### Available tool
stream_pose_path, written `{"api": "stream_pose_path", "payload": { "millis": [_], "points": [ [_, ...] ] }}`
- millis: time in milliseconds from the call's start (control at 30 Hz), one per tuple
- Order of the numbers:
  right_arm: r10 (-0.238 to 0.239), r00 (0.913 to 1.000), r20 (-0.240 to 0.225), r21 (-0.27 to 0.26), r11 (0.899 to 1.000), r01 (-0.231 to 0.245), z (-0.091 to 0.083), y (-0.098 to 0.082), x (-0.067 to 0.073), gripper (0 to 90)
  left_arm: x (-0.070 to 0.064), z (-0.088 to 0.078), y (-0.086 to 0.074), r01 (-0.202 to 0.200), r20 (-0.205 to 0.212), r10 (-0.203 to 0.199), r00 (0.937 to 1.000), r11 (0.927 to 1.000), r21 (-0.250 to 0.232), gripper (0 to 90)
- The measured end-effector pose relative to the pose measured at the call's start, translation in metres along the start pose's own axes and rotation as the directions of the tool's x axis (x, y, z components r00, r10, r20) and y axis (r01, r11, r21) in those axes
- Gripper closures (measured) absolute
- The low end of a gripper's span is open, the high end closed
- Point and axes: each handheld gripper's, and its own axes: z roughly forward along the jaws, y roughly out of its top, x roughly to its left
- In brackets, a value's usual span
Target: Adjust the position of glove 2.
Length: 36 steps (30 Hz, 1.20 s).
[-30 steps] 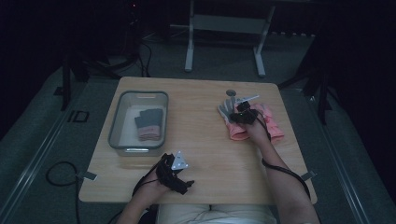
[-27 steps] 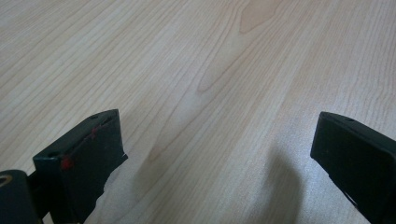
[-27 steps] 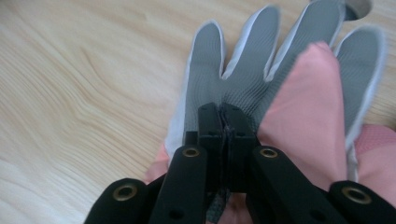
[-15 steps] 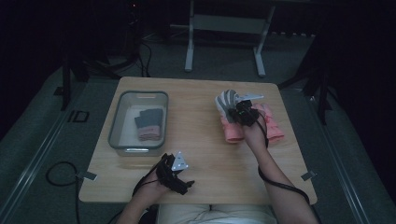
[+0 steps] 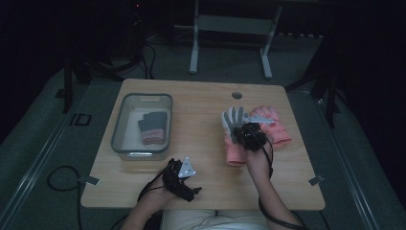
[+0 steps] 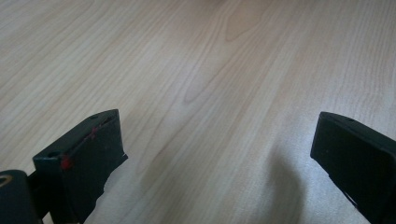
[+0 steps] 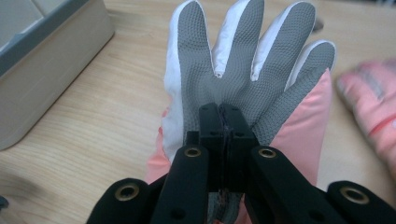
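Grey-palmed glove (image 7: pixel 243 70), pinched tight in my right gripper (image 5: pixel 247 135), has lifted leftward toward the bin (image 5: pixel 125 125); my left gripper (image 6: pixel 219 158) waits, jaws apart.

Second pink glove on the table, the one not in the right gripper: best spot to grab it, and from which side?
Probably the cuff end of the pink glove lying flat, the end nearest the person. It lies with its fingers pointing away toward the far edge, so the cuff is the closest, thickest edge. Come from above on the near side, since the right gripper and its held grey-palmed glove crowd its left.
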Motion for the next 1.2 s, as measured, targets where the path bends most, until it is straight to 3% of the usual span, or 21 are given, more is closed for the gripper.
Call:
{"api": "stream_pose_path", "payload": {
  "millis": [67,267,367,467,733,867,1033,1100,1200],
  "points": [
    [0.016,0.9998,-0.009,0.002,1.0,-0.016,0.002,-0.003,0.001,88.6,-0.001,0.001,0.0,-0.005,0.008,0.005,1.0,1.0,0.002,2.2],
    [0.025,0.9994,0.024,0.033,0.999,-0.026,0.026,-0.015,0.014,88.6,-0.002,0.0,0.001,-0.005,0.014,0.005,0.9999,0.9999,-0.016,2.2],
    [0.046,0.9985,0.03,0.061,0.997,-0.048,0.049,-0.018,0.023,88.3,-0.003,0.001,0.0,-0.016,0.003,0.016,0.9999,0.9998,-0.007,2.2],
    [0.028,0.9979,0.059,0.077,0.996,-0.033,0.062,-0.021,0.029,88.0,-0.003,0.001,-0.001,-0.019,0.008,0.019,0.9998,0.9998,-0.005,2.2],
    [0.069,0.9967,0.042,0.118,0.99,-0.074,0.089,-0.029,0.03,84.0,-0.003,0.002,-0.002,-0.019,0.006,0.019,0.9998,0.9998,-0.007,2.2],
    [0.053,0.9981,0.03,0.107,0.993,-0.056,0.086,-0.025,0.029,78.8,-0.002,0.002,-0.002,-0.016,0.008,0.016,0.9998,0.9998,-0.006,2.2],
    [0.01,0.9999,-0.012,0.057,0.998,-0.009,0.069,-0.018,0.028,70.7,-0.002,0.002,-0.002,-0.019,0.006,0.019,0.9998,0.9998,-0.009,2.2],
    [-0.003,0.9987,-0.051,0.031,1.0,0.004,0.057,-0.014,0.016,70.8,-0.003,0.003,-0.002,-0.022,0.001,0.022,0.9998,0.9997,-0.011,2.2],
    [-0.037,0.9982,-0.047,-0.01,0.999,0.036,0.04,-0.01,-0.004,70.7,-0.003,0.003,-0.002,-0.017,0.007,0.017,0.9998,0.9998,-0.014,2.2]
  ]
}}
